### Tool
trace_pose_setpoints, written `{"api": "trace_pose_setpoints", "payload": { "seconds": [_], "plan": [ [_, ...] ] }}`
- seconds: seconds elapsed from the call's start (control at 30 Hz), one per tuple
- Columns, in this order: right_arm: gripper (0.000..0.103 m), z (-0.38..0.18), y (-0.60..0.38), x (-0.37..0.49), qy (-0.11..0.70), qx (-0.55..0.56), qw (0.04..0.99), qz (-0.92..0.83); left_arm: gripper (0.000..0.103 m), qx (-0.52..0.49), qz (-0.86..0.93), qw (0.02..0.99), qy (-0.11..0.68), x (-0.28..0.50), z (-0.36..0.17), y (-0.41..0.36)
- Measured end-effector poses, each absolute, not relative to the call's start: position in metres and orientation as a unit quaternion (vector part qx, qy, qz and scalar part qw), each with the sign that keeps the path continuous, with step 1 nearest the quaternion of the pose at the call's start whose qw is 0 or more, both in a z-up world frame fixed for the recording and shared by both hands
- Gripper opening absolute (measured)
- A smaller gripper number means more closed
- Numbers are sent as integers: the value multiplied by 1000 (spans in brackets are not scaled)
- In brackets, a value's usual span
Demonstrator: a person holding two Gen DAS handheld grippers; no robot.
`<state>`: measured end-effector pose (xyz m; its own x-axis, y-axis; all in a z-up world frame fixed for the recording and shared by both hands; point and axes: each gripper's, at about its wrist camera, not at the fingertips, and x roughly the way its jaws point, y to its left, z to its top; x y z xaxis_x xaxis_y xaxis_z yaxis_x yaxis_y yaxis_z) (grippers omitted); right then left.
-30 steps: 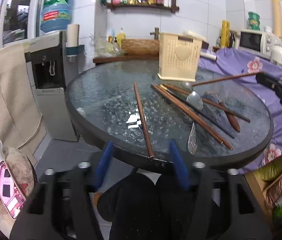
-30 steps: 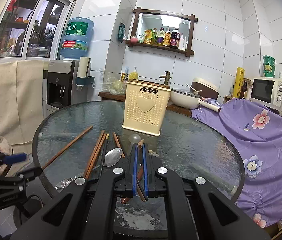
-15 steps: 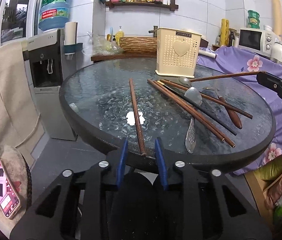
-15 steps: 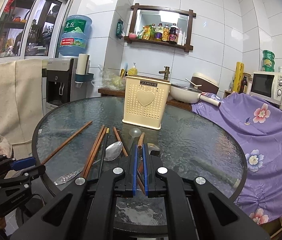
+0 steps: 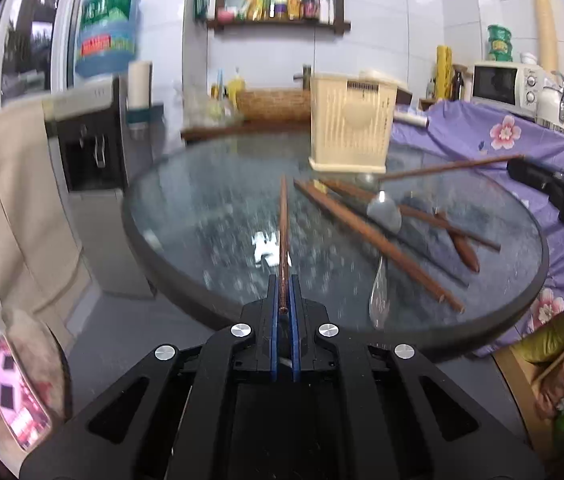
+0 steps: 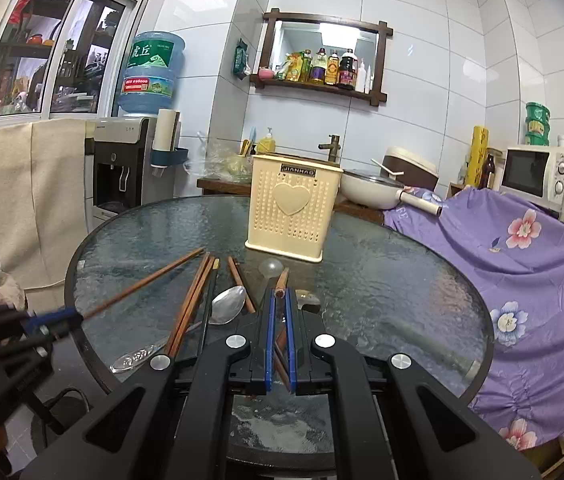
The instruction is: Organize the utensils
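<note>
Blue-padded fingers of the left gripper (image 5: 284, 292) have just been closing and now clamp the near end of a lone brown wooden chopstick (image 5: 283, 232). The right gripper (image 6: 278, 300) pinches another brown chopstick (image 5: 450, 167), its tip raised toward the cream perforated plastic utensil holder (image 6: 292, 210). On the round glass desk (image 6: 382, 280) lie the remaining chopsticks (image 6: 190, 304) and a metal spoon (image 6: 228, 310); judging by this, sorting has barely begun.

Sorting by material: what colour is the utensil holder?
Cream utensil holder, perforated, with a heart; clearest in the right wrist view.
</note>
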<state>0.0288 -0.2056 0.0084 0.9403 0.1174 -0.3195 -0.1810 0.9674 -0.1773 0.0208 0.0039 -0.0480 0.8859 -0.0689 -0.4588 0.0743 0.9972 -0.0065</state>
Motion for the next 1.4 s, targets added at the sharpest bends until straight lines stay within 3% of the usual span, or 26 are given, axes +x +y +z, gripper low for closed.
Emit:
{"api": "trace_pose_setpoints", "payload": {
  "seconds": [0.47, 0.9, 1.4],
  "plan": [
    [5, 49, -208, 42, 130, -111, 979, 110, 5, 1, -76, 986, 147, 41, 43, 9],
    [4, 107, -220, 98, 180, -110, 961, 177, 5, 20, -134, 979, 152, 111, 127, 8],
    [4, 136, -233, 146, 225, -89, 946, 217, 5, 20, -156, 969, 190, 171, 162, 2]
  ]
}}
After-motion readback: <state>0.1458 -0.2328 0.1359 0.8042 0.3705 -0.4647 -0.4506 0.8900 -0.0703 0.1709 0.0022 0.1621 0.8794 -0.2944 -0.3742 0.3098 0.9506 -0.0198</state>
